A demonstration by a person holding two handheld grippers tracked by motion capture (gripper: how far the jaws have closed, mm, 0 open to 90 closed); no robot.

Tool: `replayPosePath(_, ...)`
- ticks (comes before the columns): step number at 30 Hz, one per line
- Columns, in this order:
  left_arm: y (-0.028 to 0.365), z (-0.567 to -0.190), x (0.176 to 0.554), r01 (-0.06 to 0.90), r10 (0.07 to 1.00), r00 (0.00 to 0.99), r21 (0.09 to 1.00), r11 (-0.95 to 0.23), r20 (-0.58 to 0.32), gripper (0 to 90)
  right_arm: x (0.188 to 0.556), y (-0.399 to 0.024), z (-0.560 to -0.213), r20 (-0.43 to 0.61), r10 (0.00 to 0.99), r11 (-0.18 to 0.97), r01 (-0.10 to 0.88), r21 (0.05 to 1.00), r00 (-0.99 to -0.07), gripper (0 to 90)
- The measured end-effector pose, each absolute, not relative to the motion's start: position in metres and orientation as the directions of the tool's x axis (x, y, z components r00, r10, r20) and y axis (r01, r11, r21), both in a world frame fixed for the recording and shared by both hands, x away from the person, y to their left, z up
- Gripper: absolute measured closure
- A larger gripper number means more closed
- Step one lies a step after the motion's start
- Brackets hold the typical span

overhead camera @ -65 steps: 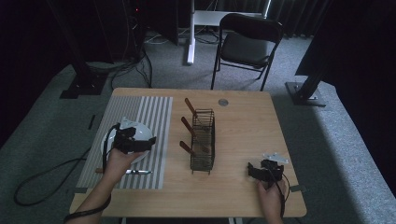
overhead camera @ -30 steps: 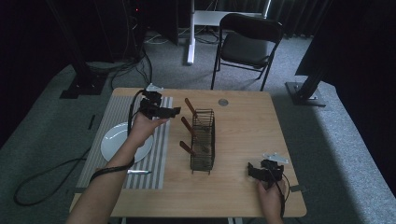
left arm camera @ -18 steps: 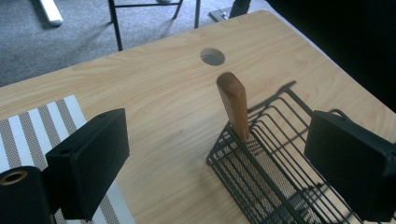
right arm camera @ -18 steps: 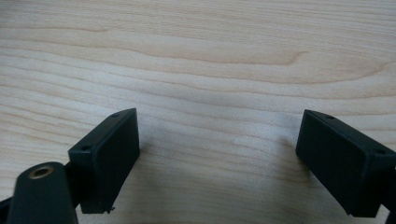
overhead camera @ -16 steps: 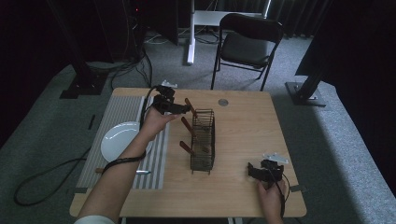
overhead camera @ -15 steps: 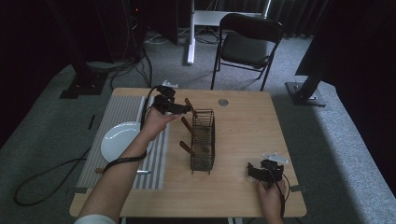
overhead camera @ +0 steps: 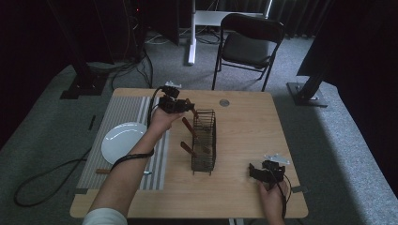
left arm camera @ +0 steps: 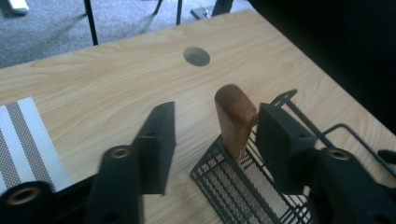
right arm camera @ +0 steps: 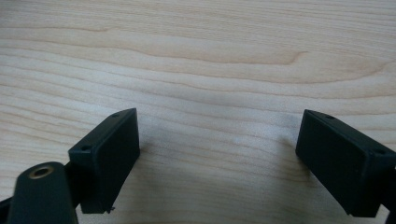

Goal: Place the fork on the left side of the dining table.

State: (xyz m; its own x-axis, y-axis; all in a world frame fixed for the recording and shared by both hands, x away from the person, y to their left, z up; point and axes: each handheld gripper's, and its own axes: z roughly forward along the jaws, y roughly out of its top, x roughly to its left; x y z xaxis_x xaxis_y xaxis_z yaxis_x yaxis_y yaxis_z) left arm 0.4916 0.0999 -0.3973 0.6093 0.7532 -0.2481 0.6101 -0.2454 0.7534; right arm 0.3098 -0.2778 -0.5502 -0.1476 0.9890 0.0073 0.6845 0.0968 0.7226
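A black wire rack (overhead camera: 204,140) stands mid-table with brown wooden handles sticking out on its left side. My left gripper (overhead camera: 190,105) is at the rack's far end. In the left gripper view the rounded top of one wooden handle (left arm camera: 235,116) stands between the jaws of the left gripper (left arm camera: 218,114). The jaws have just been closing; the handle sits against the right jaw, with a gap to the left one. My right gripper (overhead camera: 253,172) rests near the table's front right, and the right gripper view has the right gripper (right arm camera: 219,140) wide open over bare wood.
A white plate (overhead camera: 123,140) lies on the striped mat (overhead camera: 117,112) at the left, with a utensil (overhead camera: 101,171) near the mat's front. A round cable hole (overhead camera: 224,102) is behind the rack. A folding chair (overhead camera: 248,42) stands beyond the table.
My left hand has moved from above the plate and mat rightward to the rack's far end, leaving the plate on the mat. The right hand has stayed put.
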Motion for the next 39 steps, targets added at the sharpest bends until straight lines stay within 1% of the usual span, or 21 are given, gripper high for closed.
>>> replayPosePath(2, 0.099, -0.398, 0.491, 0.617, 0.758, 0.603, 0.747, -0.247, -0.247, 56.8, 0.310, -0.278, -0.550, 0.008, 0.989, 0.096, 0.684, 0.723, -0.148, 13.3)
replayPosePath(4, 0.099, -0.401, 0.491, 0.633, 0.747, 0.601, 0.740, -0.228, -0.285, 61.0, 0.309, -0.278, -0.550, 0.008, 0.989, 0.097, 0.684, 0.723, -0.148, 13.5)
replayPosePath(5, 0.099, -0.401, 0.491, 0.638, 0.744, 0.600, 0.736, -0.224, -0.294, 62.2, 0.309, -0.278, -0.550, 0.008, 0.989, 0.097, 0.684, 0.723, -0.149, 13.6)
replayPosePath(7, 0.098, -0.403, 0.491, 0.644, 0.734, 0.603, 0.733, -0.218, -0.312, 67.7, 0.309, -0.278, -0.550, 0.008, 0.989, 0.098, 0.683, 0.724, -0.150, 13.8)
replayPosePath(8, 0.099, -0.404, 0.491, 0.648, 0.726, 0.604, 0.734, -0.206, -0.329, 68.3, 0.309, -0.278, -0.550, 0.008, 0.989, 0.098, 0.683, 0.724, -0.150, 13.8)
replayPosePath(10, 0.099, -0.405, 0.491, 0.651, 0.723, 0.600, 0.734, -0.193, -0.343, 74.8, 0.309, -0.278, -0.550, 0.008, 0.989, 0.098, 0.683, 0.724, -0.150, 13.8)
replayPosePath(12, 0.100, -0.406, 0.490, 0.658, 0.714, 0.595, 0.734, -0.168, -0.369, 76.0, 0.309, -0.278, -0.550, 0.008, 0.989, 0.097, 0.683, 0.724, -0.150, 13.8)
replayPosePath(15, 0.101, -0.406, 0.488, 0.647, 0.717, 0.594, 0.747, -0.157, -0.364, 77.4, 0.309, -0.278, -0.550, 0.008, 0.989, 0.098, 0.683, 0.724, -0.150, 13.8)
replayPosePath(16, 0.102, -0.405, 0.487, 0.642, 0.719, 0.593, 0.751, -0.150, -0.363, 80.3, 0.309, -0.278, -0.550, 0.008, 0.989, 0.098, 0.683, 0.724, -0.150, 13.8)
replayPosePath(22, 0.100, -0.401, 0.482, 0.634, 0.713, 0.608, 0.754, -0.171, -0.349, 80.5, 0.309, -0.278, -0.550, 0.008, 0.989, 0.098, 0.683, 0.724, -0.150, 13.8)
replayPosePath(24, 0.099, -0.398, 0.480, 0.620, 0.718, 0.613, 0.764, -0.179, -0.330, 80.5, 0.309, -0.278, -0.550, 0.008, 0.989, 0.098, 0.683, 0.724, -0.150, 13.8)
replayPosePath(29, 0.100, -0.391, 0.477, 0.614, 0.716, 0.617, 0.769, -0.178, -0.327, 80.6, 0.309, -0.278, -0.550, 0.008, 0.989, 0.098, 0.683, 0.724, -0.150, 13.8)
replayPosePath(36, 0.105, -0.380, 0.471, 0.605, 0.708, 0.616, 0.783, -0.146, -0.344, 80.6, 0.309, -0.278, -0.550, 0.008, 0.989, 0.098, 0.683, 0.724, -0.150, 13.8)
replayPosePath(39, 0.105, -0.373, 0.465, 0.588, 0.713, 0.620, 0.796, -0.147, -0.327, 80.6, 0.309, -0.278, -0.550, 0.008, 0.989, 0.098, 0.683, 0.724, -0.150, 13.8)
